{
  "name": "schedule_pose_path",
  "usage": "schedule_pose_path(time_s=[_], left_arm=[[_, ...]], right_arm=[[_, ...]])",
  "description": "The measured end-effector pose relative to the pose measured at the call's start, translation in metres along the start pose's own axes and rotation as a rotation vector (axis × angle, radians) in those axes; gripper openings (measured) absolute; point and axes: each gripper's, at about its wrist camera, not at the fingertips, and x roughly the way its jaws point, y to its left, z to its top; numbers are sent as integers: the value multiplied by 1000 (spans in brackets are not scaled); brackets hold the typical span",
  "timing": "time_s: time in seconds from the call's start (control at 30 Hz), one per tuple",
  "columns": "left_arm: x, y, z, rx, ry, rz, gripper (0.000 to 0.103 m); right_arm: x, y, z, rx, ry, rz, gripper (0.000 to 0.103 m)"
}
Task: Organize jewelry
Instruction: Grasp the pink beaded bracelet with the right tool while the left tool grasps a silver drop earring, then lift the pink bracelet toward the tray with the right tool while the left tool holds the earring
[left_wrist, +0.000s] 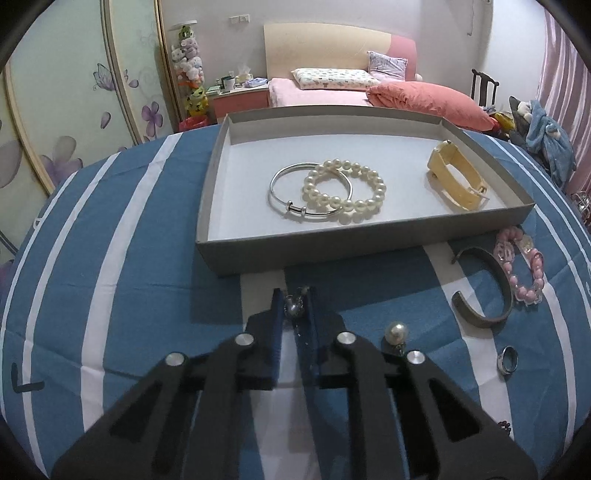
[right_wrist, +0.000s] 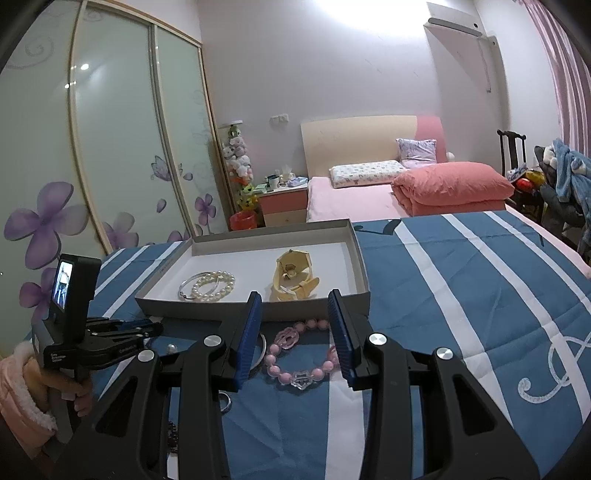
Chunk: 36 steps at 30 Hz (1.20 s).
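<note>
The left tool (left_wrist: 295, 306) is pinched on a small silver earring (left_wrist: 294, 305); the grey tray (left_wrist: 332, 245) lies just ahead. Best carry it level over the rim before letting go. The right tool (right_wrist: 295, 325) hangs wide above the pink bead bracelet (right_wrist: 299, 354).

Small silver piece (left_wrist: 294, 305) mostly hidden between left claw (left_wrist: 293, 301) pads, dark beads (left_wrist: 504, 425) cut off at picture's edge

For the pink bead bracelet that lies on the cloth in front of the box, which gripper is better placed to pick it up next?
The right gripper. It is open, and the pink bead bracelet lies between its fingers. The left gripper is shut on a small silver charm, and the bracelet lies far to its right.
</note>
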Motion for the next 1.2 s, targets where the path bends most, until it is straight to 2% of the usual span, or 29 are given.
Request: schedule_pose_path(time_s=[0.1, 0.27, 0.6, 1.03, 1.07, 1.13, 1.2], left_arm=[[0, 4, 0, -11, -2, -7, 12], [-4, 24, 0, -61, -1, 28, 11], [-32, 72, -8, -159, -45, 47, 10], [-62, 70, -7, -151, -126, -12, 10], [-64, 69, -7, -149, -131, -14, 10], [-67, 66, -5, -148, -141, -19, 10], [-71, 65, -6, -148, -153, -22, 10]], right_arm=[[1, -5, -1, 15, 9, -6, 39], [6, -15, -2, 31, 45, -27, 39], [49, -23, -11, 32, 238, -62, 39], [90, -21, -14, -16, 383, -155, 39], [93, -21, -15, -13, 401, -156, 37], [95, -20, -14, -26, 409, -165, 22], [94, -19, -15, -35, 411, -168, 18]])
